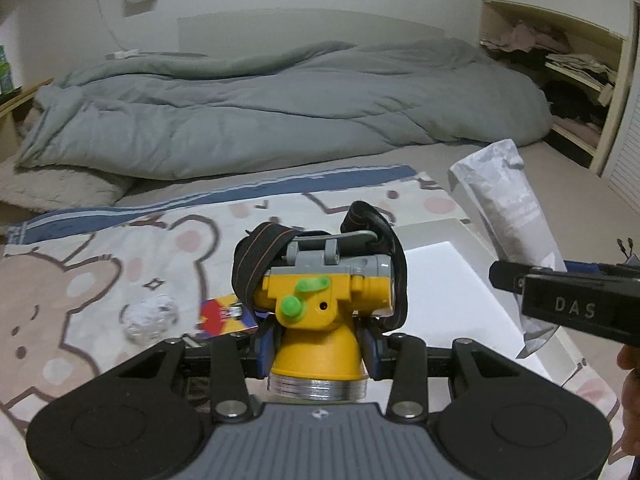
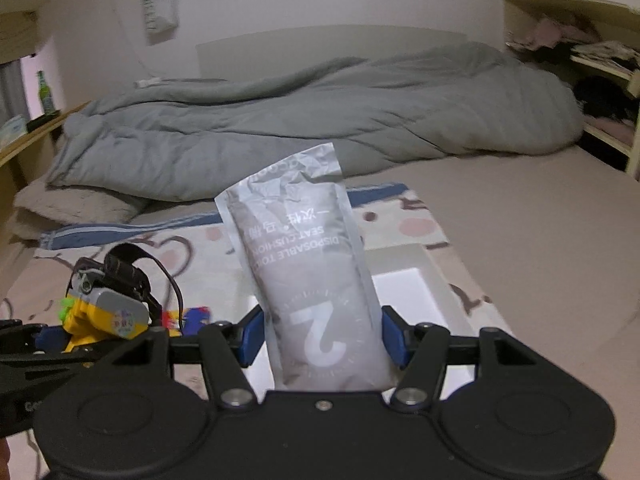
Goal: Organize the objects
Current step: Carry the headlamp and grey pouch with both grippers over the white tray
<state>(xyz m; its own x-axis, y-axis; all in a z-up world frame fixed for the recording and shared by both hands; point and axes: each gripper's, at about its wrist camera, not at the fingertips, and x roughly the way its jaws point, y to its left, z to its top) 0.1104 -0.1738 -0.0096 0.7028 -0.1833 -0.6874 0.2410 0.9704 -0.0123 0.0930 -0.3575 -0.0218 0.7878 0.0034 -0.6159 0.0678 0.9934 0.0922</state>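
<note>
My left gripper (image 1: 319, 346) is shut on a yellow headlamp (image 1: 320, 300) with a grey top, green knobs and a black strap, its blue pads (image 1: 267, 344) pressing on the yellow body. My right gripper (image 2: 324, 336) is shut on a grey foil pouch (image 2: 316, 280) printed with a large 2, which stands upright between the blue pads (image 2: 252, 332). Both are held over a bear-pattern blanket (image 1: 80, 280). A white tray (image 2: 412, 292) lies just behind the pouch. In the left wrist view the right gripper (image 1: 520, 280) and the pouch (image 1: 504, 216) are at the right, above the tray (image 1: 440, 280). In the right wrist view the headlamp (image 2: 108, 312) is at the left.
A crumpled foil ball (image 1: 150, 316) and a colourful card (image 1: 226, 316) lie on the blanket left of the headlamp. A grey duvet (image 1: 280, 108) is bunched across the back of the bed. Shelves with clothes (image 1: 576, 68) stand at the right, a wooden ledge with a bottle (image 2: 46, 92) at the left.
</note>
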